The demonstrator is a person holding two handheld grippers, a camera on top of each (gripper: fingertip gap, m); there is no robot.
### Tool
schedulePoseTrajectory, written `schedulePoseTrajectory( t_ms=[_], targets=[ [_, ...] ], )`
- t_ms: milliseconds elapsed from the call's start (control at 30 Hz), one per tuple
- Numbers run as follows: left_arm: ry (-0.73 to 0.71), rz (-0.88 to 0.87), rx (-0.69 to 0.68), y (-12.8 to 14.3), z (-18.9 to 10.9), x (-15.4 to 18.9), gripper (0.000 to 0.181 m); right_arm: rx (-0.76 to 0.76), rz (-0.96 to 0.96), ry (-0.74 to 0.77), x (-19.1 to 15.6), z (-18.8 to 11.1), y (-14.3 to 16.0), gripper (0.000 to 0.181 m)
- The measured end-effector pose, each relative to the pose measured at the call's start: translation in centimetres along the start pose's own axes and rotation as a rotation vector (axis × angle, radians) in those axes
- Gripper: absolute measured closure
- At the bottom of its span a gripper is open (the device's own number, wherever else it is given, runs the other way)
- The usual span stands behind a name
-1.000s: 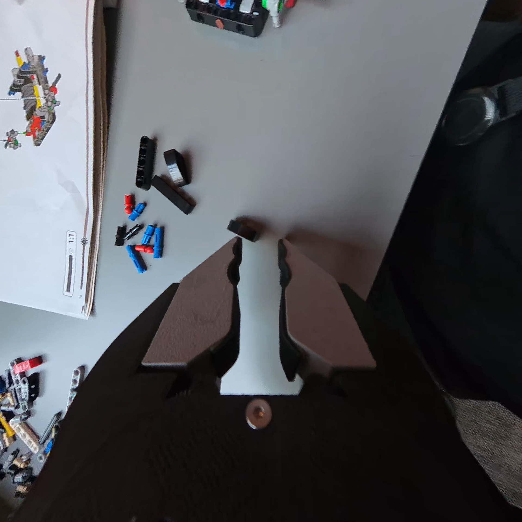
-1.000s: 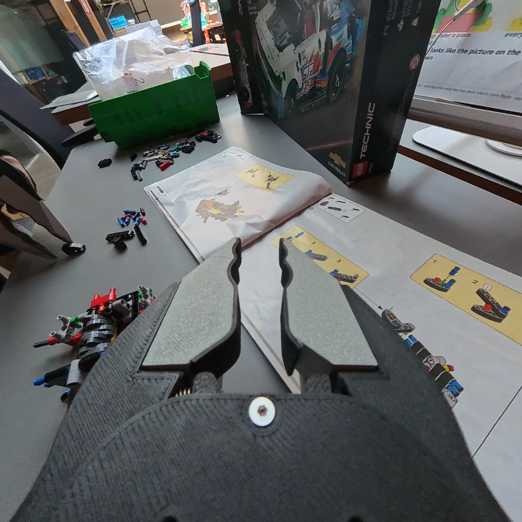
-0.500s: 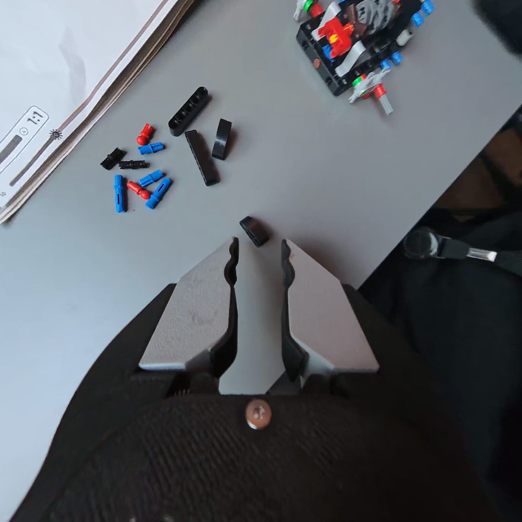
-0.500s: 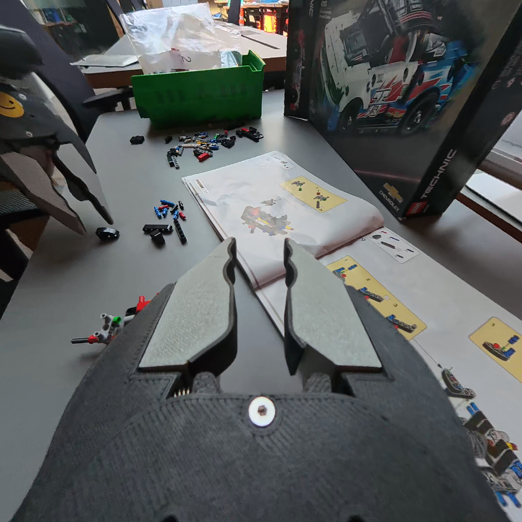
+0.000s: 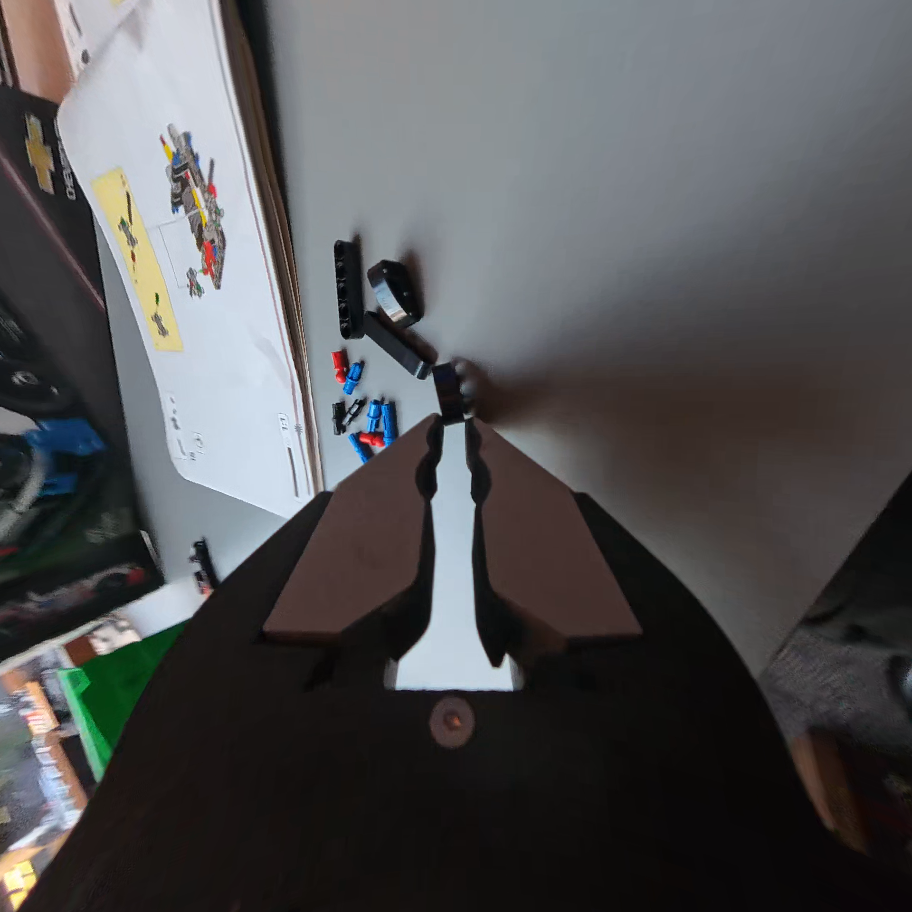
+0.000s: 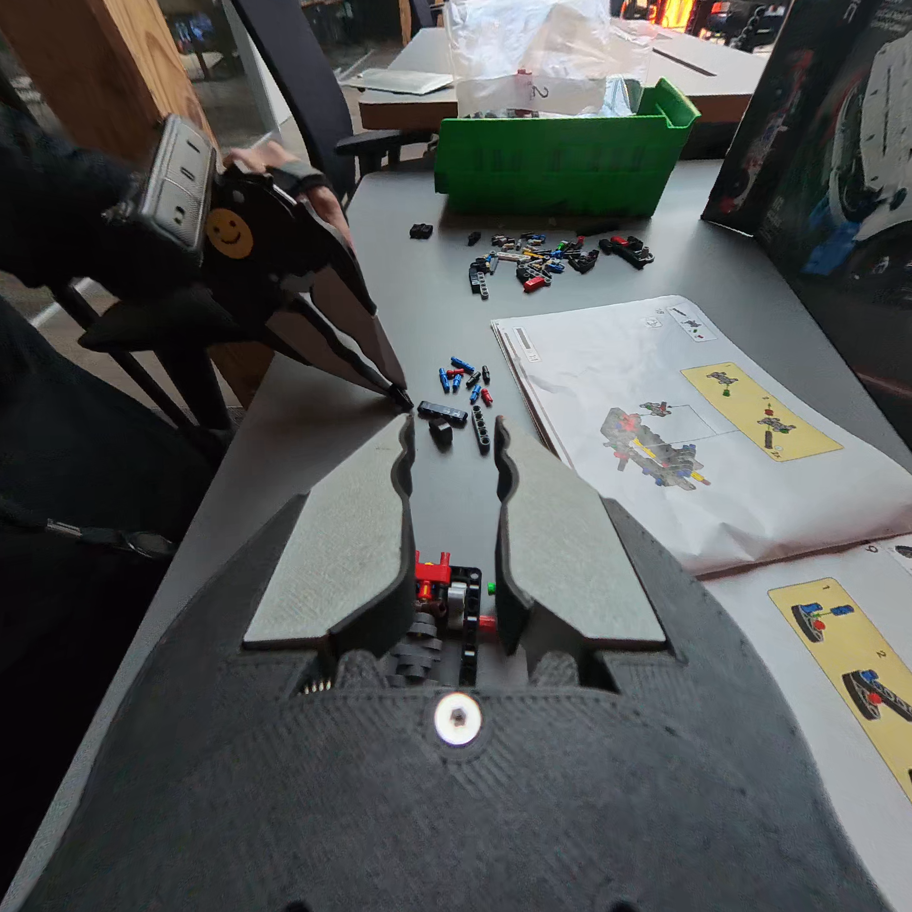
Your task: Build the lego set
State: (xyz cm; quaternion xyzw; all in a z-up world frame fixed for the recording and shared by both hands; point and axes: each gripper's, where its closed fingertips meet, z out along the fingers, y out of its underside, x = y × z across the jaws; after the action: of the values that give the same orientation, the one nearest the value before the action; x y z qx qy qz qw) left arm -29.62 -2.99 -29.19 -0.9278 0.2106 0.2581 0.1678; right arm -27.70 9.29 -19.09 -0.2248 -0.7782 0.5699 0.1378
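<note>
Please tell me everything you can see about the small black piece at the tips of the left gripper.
The small black piece is a short, dark, glossy plastic block, blurred in the left wrist view. It sits at the very tips of the left gripper, whose fingers stand narrowly apart around it. Whether it is lifted off the grey table cannot be told.

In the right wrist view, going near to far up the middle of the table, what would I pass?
Partly built red-and-black lego assembly → small black beams → blue and red pins → loose pile of mixed pieces → green plastic bin.
</note>
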Motion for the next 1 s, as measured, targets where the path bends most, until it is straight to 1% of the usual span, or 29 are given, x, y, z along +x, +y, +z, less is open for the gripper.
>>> schedulePoseTrajectory(
  t_ms=[67, 133, 300, 533, 633, 667, 867, 1000],
  targets=[
    [-0.021, 0.117, -0.037, 0.3, 0.1, -0.2, 0.175, -0.017, -0.005, 0.035, 0.7, -0.2, 0.5, 0.153],
    [-0.046, 0.223, -0.063, 0.4, 0.1, -0.3, 0.175, 0.005, 0.017, 0.06, 1.5, -0.8, 0.4, 0.153],
    [-0.086, 0.33, -0.124, 0.5, 0.1, -0.4, 0.175, 0.092, 0.107, 0.098, 3.8, -2.9, -0.1, 0.153],
    [-0.094, 0.356, -0.193, 0.8, 0.1, -0.5, 0.175, 0.137, 0.142, 0.169, 5.7, -4.9, -0.2, 0.154],
    [-0.086, 0.377, -0.23, 1.0, 0.0, -0.6, 0.173, 0.141, 0.138, 0.19, 6.1, -5.4, -0.3, 0.154],
    [-0.09, 0.393, -0.236, 1.0, 0.0, -0.7, 0.169, 0.142, 0.137, 0.198, 6.2, -5.5, -0.3, 0.154],
    [-0.086, 0.416, -0.227, 0.8, -0.4, -0.7, 0.16, 0.147, 0.134, 0.228, 6.8, -6.2, -0.2, 0.155],
    [-0.033, 0.366, -0.197, 0.5, -0.8, -0.2, 0.152, 0.146, 0.134, 0.234, 7.0, -6.4, -0.1, 0.155]
  ],
)
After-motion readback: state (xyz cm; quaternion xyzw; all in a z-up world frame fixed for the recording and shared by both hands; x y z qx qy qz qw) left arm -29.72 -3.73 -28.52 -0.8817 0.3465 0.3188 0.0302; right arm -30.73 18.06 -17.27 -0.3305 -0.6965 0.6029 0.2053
